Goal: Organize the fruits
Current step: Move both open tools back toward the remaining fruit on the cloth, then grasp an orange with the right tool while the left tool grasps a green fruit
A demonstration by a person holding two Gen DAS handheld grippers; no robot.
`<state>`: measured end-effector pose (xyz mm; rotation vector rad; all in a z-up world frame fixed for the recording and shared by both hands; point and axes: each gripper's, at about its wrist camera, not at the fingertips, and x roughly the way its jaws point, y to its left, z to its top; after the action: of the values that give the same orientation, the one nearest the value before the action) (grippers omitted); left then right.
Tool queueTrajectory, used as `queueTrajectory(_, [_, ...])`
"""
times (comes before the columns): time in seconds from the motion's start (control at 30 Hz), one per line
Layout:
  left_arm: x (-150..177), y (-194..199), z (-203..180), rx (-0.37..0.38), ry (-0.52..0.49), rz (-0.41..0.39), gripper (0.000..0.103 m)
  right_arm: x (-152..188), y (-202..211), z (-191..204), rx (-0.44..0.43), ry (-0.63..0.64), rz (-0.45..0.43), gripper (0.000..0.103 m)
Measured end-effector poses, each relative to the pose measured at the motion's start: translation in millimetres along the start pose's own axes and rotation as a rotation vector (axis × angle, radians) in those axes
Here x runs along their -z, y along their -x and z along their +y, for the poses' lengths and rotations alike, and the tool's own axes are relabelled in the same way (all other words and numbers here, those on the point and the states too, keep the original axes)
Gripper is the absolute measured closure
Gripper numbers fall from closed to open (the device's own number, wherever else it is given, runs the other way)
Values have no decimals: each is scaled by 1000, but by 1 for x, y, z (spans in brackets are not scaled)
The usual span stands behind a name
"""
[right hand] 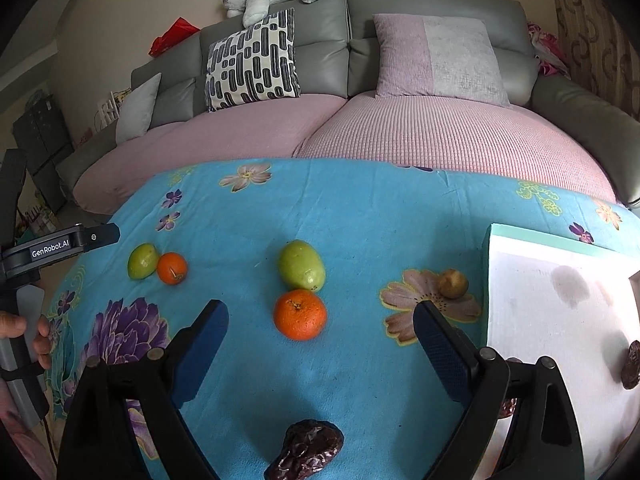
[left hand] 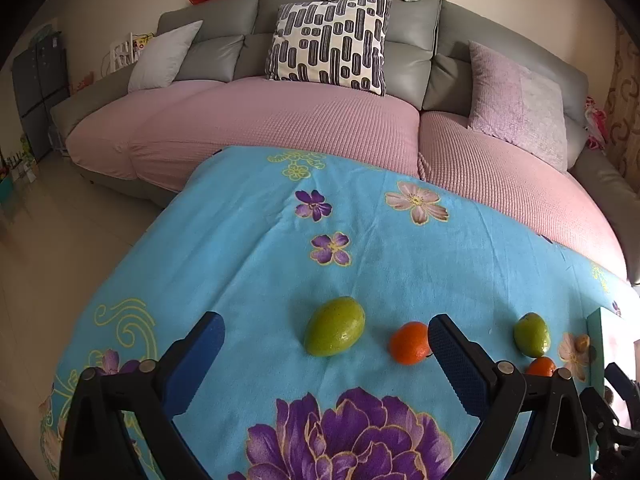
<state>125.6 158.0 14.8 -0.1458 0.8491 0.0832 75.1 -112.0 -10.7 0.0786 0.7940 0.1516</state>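
Observation:
My left gripper [left hand: 326, 322] is open just above the floral blue cloth, with a large green fruit [left hand: 334, 332] lying between and just beyond its fingertips. An orange [left hand: 410, 343] touches the inside of its right finger. Farther right lie a second green fruit [left hand: 532, 335] and a second orange [left hand: 541, 367]. My right gripper [right hand: 320, 308] is also open and holds nothing. Ahead of it lie an orange [right hand: 300, 314] and a green fruit [right hand: 301, 266]. A dark date [right hand: 306, 450] lies under its jaws. A small brown fruit [right hand: 452, 283] sits by its right fingertip.
A white tray with a teal rim [right hand: 540, 236] stands at the right and holds a dark date [right hand: 632, 364]. A hand [right hand: 40, 340] holds the left gripper's handle. A sofa [right hand: 420, 136] with pink covers and cushions borders the table's far edge.

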Motion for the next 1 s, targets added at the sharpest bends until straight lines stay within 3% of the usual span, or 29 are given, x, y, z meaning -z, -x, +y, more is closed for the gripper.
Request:
queueTrajectory(0.43, [-7, -23, 7, -1, 4, 21, 1, -10, -25, 2, -6, 0, 38, 9])
queueTrajectory(0.5, [-5, -30, 7, 9, 0, 34, 5, -9, -32, 3, -11, 0, 54, 9])
queueTrajectory(0.7, [1, -52, 3, 43, -1, 89, 19, 0, -54, 8, -23, 14, 119, 23])
queueTrajectory(0.73, [2, -54, 2, 48, -5, 95, 21, 1, -57, 9, -23, 17, 127, 29])
queueTrajectory(0.87, [7, -65, 0, 58, -1, 136, 52, 4, -64, 11, -19, 28, 146, 50])
queueTrajectory(1.0, [9, -64, 0, 73, 2, 136, 55, 5, -62, 12, -18, 40, 141, 62])
